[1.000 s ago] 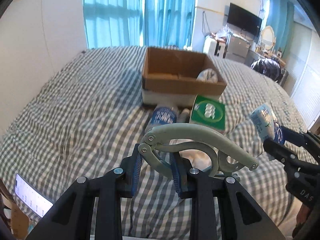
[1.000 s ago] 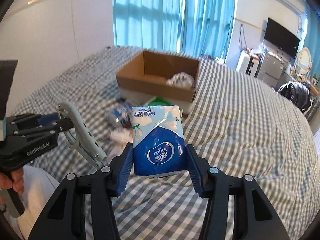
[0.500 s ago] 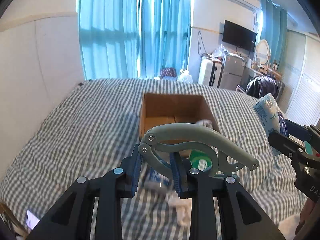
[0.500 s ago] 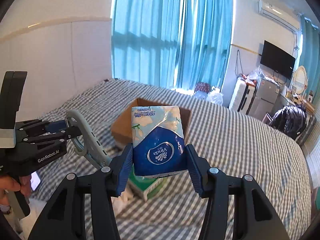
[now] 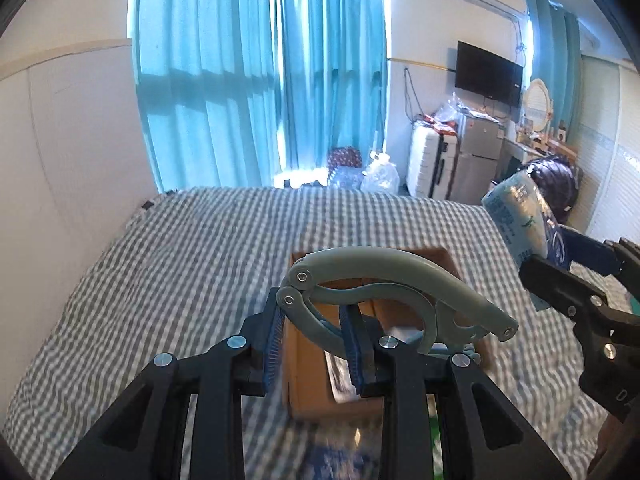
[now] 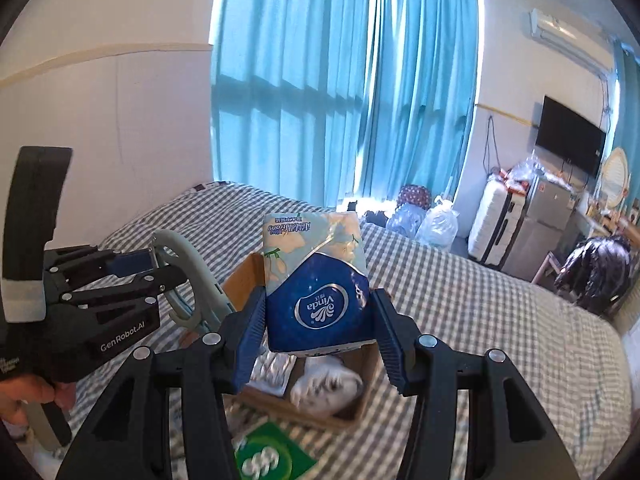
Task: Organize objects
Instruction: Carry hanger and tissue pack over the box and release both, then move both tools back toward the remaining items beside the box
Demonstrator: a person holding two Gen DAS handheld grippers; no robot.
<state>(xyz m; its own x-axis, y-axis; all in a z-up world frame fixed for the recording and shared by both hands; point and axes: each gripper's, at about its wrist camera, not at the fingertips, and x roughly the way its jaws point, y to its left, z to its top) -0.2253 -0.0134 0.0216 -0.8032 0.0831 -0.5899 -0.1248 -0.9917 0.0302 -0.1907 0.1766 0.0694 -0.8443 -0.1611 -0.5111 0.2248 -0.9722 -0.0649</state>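
Note:
My left gripper is shut on a grey-green plastic clamp-like tool and holds it above the open cardboard box on the checked bed. The same tool shows at the left of the right wrist view, in the left gripper. My right gripper is shut on a blue and white Vinda tissue pack, also over the box. That pack appears at the right edge of the left wrist view. Inside the box lie a white crumpled bag and a silvery packet.
A green packet lies on the bed just in front of the box. A hand grips the left tool's handle. Beyond the bed stand blue curtains, a white suitcase, a small fridge and a wall television.
Both grippers have risen and moved forward over the bed to the box, each still holding its object. The bottle and green packet in front of the box have slipped under the views.

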